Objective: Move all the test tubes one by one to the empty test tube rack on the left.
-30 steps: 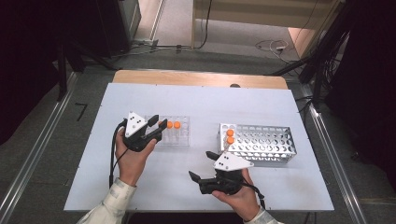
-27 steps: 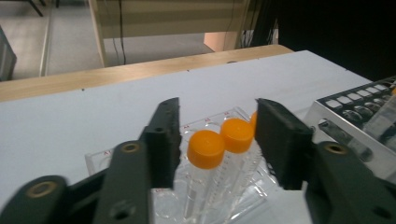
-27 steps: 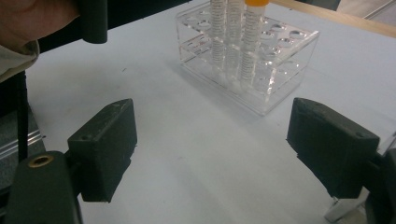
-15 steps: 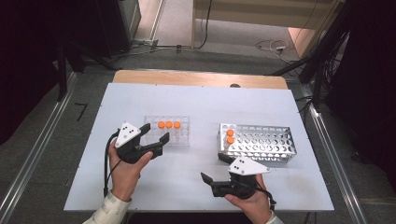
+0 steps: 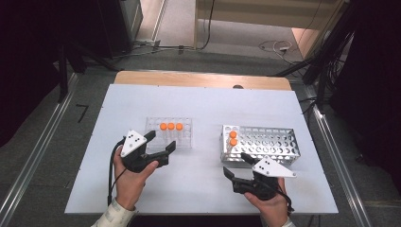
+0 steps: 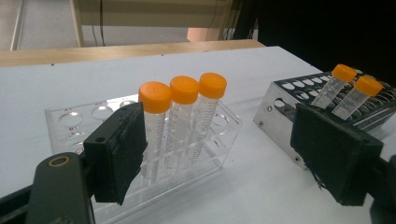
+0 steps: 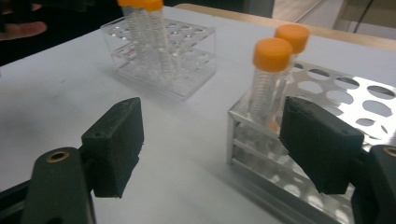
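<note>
My left gripper (image 5: 161,145), jaws just opened and empty, faces three orange-capped tubes (image 5: 170,126) seated in the clear plastic rack (image 5: 185,137); two (image 5: 232,138) remain in the perforated metal rack (image 5: 279,142) rightward.

Clear rack's (image 7: 159,51) tube caps (image 7: 140,3) beyond top edge

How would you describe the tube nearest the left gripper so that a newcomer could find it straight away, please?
On the white table stand two racks; take the clear plastic rack, not the metal rack. It holds a row of three orange-capped tubes. The wanted tube is the end one nearest the open left gripper.
</note>
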The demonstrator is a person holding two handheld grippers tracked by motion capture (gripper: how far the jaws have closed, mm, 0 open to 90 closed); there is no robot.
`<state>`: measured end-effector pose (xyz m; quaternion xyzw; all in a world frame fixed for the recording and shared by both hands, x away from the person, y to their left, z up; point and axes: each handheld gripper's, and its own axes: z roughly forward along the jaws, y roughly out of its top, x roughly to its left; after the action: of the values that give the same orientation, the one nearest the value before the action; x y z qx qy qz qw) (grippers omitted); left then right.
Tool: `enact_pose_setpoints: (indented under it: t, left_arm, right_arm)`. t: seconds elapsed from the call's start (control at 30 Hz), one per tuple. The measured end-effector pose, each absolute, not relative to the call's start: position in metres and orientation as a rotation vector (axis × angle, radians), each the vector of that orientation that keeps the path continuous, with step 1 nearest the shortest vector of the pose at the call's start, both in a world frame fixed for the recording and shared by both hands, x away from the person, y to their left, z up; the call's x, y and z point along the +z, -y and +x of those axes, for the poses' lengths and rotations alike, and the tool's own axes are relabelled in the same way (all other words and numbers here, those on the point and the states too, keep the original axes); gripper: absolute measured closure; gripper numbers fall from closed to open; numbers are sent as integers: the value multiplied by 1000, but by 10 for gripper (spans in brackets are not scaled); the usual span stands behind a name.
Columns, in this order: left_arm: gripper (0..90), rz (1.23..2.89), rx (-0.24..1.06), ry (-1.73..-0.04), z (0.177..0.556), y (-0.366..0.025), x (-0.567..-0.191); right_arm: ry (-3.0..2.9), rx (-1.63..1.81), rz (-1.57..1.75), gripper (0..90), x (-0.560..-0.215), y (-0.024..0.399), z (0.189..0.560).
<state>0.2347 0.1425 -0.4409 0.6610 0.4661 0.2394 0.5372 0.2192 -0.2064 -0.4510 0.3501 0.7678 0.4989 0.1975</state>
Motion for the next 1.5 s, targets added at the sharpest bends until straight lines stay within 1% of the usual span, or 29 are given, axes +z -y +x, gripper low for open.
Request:
enact_pose_setpoints:
  t: [0.1, 0.3, 0.5, 0.77, 1.13, 1.23, 1.5]
  left_arm:
    - [183, 1580, 573, -1110, 235, -143, -442]
    - [183, 1587, 562, -1112, 236, -143, -443]
    - [184, 1586, 566, -1111, 236, -143, -444]
    - [182, 1593, 564, -1117, 237, -143, -446]
    - [182, 1596, 560, -1116, 237, -143, -446]
    - [182, 1593, 558, -1118, 237, -143, -446]
    - [183, 1594, 561, -1119, 237, -143, -446]
  right_arm:
    - [-2115, 1381, 1010, 230, -455, 207, 227]
    - [-2081, 1352, 1059, 313, -465, 205, 245]
    - [-2058, 1338, 1077, 417, -469, 203, 256]
    - [-2054, 1345, 1085, 529, -471, 200, 263]
    - [-2041, 1362, 1115, 653, -472, 196, 268]
    - [-2035, 1359, 1114, 703, -472, 195, 267]
    - [-2013, 1378, 1101, 713, -466, 195, 264]
